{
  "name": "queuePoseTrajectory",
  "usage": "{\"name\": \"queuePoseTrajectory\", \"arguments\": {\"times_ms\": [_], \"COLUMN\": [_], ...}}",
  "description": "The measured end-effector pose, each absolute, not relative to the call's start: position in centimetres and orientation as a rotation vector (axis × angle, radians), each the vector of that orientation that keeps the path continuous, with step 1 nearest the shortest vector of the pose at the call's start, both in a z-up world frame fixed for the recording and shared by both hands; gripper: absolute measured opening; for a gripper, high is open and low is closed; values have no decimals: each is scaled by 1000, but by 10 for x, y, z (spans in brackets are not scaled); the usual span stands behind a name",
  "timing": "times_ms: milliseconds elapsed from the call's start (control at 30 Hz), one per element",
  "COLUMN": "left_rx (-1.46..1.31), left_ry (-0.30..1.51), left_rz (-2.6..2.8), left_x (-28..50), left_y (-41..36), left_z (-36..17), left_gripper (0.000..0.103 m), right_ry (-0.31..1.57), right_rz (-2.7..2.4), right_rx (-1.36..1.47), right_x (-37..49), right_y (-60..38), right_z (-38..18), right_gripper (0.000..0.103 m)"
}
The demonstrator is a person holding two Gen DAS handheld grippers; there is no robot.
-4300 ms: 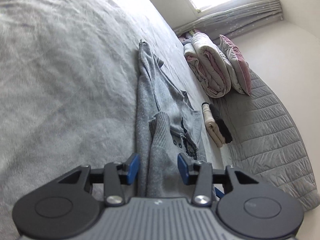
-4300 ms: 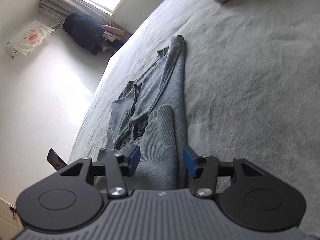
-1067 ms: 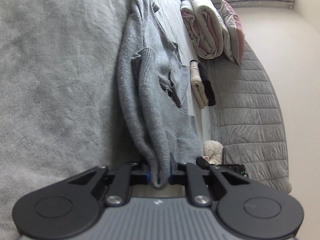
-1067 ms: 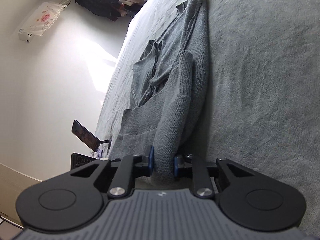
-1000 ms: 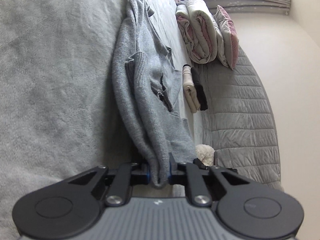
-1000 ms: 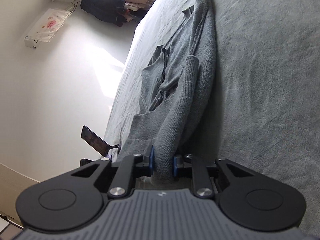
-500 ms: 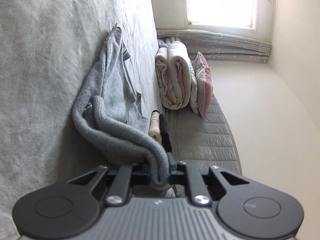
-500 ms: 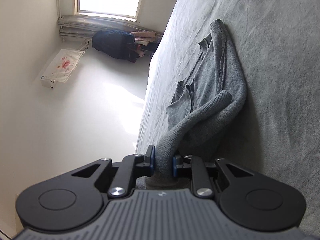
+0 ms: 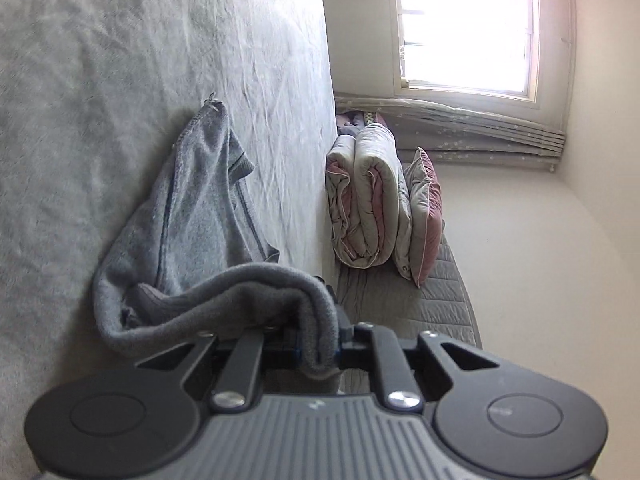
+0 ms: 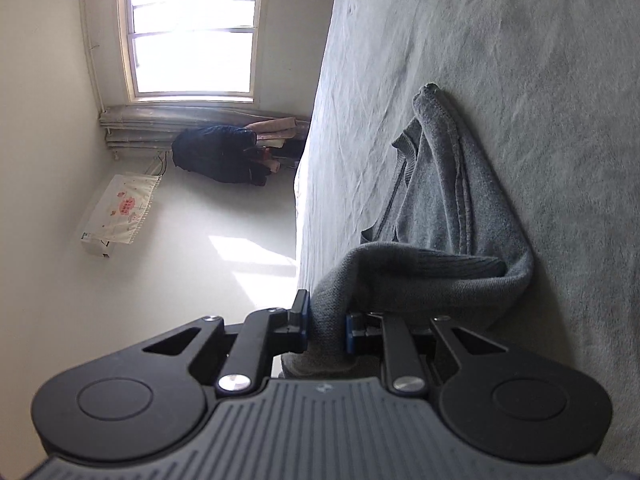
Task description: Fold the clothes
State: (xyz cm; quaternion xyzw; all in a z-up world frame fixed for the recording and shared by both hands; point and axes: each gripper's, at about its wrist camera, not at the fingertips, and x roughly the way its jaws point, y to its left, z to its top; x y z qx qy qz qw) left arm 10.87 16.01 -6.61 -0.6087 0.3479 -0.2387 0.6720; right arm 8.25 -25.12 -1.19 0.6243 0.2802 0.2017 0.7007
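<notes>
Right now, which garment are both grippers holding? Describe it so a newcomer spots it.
On the wide pale grey bedspread lies one grey knitted sweater, its near end lifted and doubling back. Unlike the rolled pink-and-cream quilt by the window, it is plain grey, ribbed at the cuff, and clamped in both grippers' fingers.

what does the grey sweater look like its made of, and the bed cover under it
Grey sweater: knitted, probably wool or acrylic; the ribbed cuff and fuzzy matte surface suggest it. Bed cover: soft, short-pile fabric, perhaps fleece or velvet; it has a brushed, faintly shiny nap and shallow creases.
</notes>
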Motion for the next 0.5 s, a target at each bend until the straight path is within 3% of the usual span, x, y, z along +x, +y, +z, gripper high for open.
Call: {"name": "queuePoseTrajectory", "arguments": {"times_ms": [167,500], "left_rx": [-1330,-1351], "left_ry": [788,821], "left_rz": [-503,-410], "left_x": [147,206], "left_y": [148,141], "left_z": [-64,-110], "left_gripper": [13,14], "right_ry": [616,679], "right_rz": [396,313], "right_rx": [1402,1437], "right_x": [108,152], "right_y": [-255,-261], "right_z": [-18,-53], "right_gripper": [21,24]}}
